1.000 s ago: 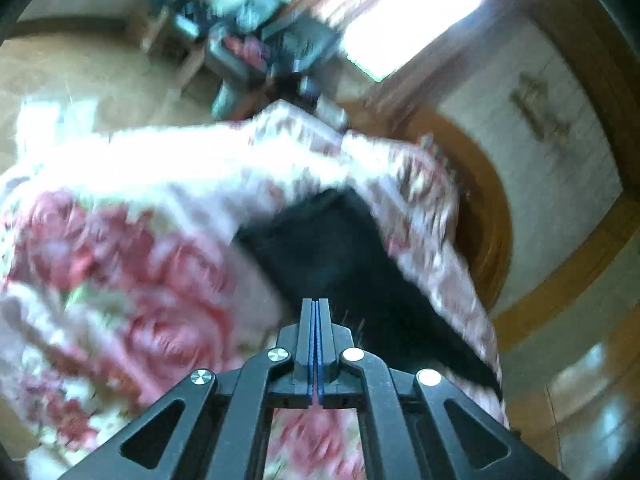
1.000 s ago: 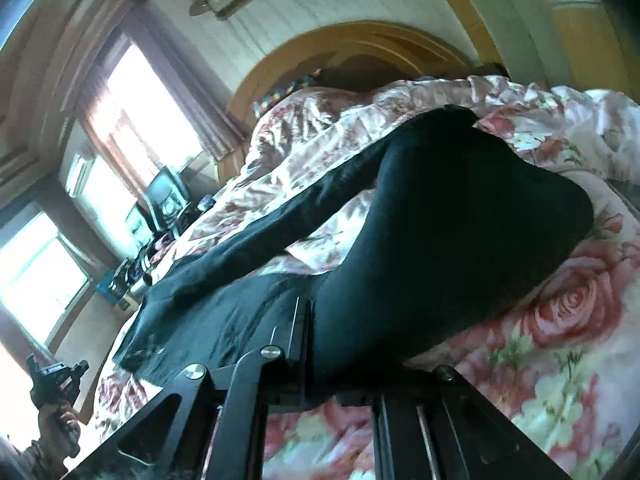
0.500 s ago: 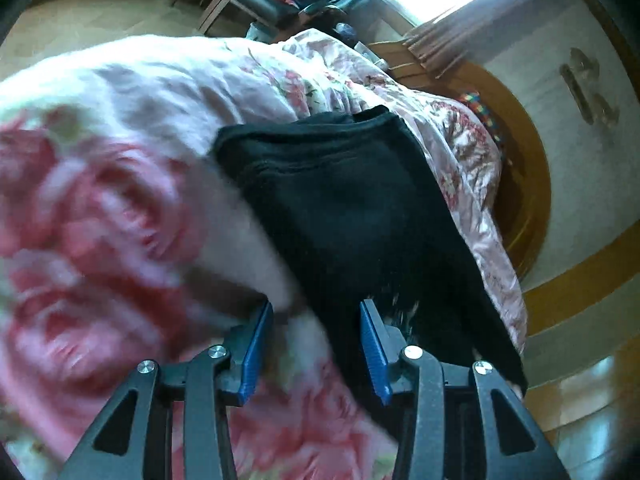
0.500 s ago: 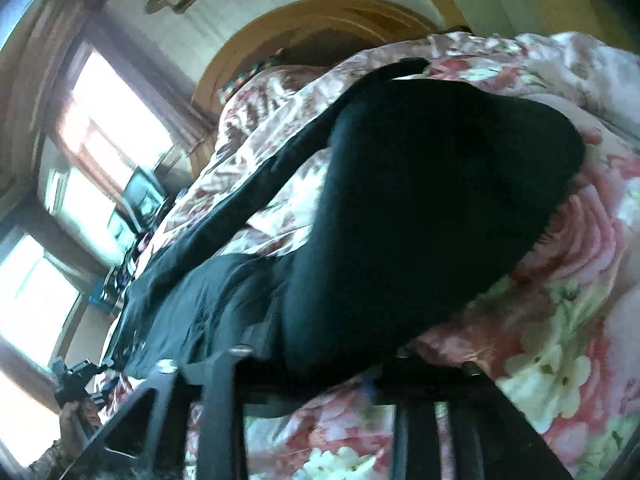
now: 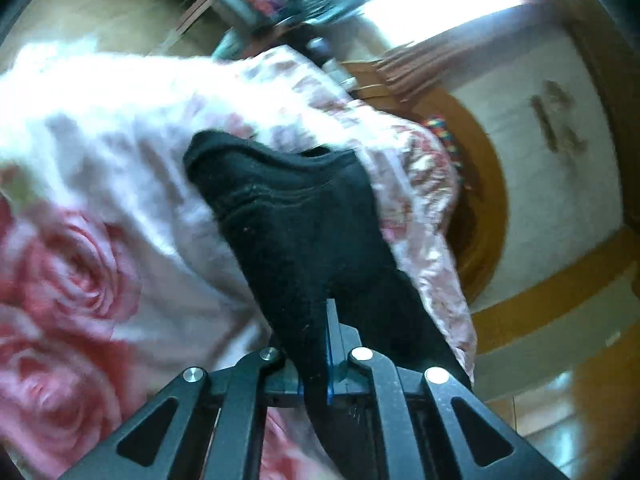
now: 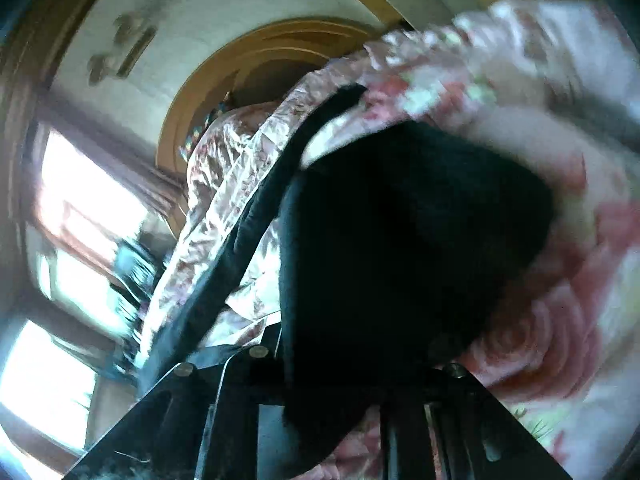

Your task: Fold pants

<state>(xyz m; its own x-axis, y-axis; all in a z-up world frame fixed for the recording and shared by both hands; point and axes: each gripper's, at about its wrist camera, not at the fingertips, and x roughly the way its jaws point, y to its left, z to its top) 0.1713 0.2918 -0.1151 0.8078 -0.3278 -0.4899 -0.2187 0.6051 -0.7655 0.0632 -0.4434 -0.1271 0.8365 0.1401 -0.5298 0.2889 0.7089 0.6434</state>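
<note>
Left tongs (image 5: 326, 344): matte black frame of angular struts with triangular cut-outs — a thin blue strip lines the inner face of a finger.
Left screws: four round silver heads in a row across the linkage, two on each side.
Right tongs (image 6: 320, 384): the same black struts, in shadow and blurred.
Right screws: three dull silver heads show — fingertips hidden.
</note>
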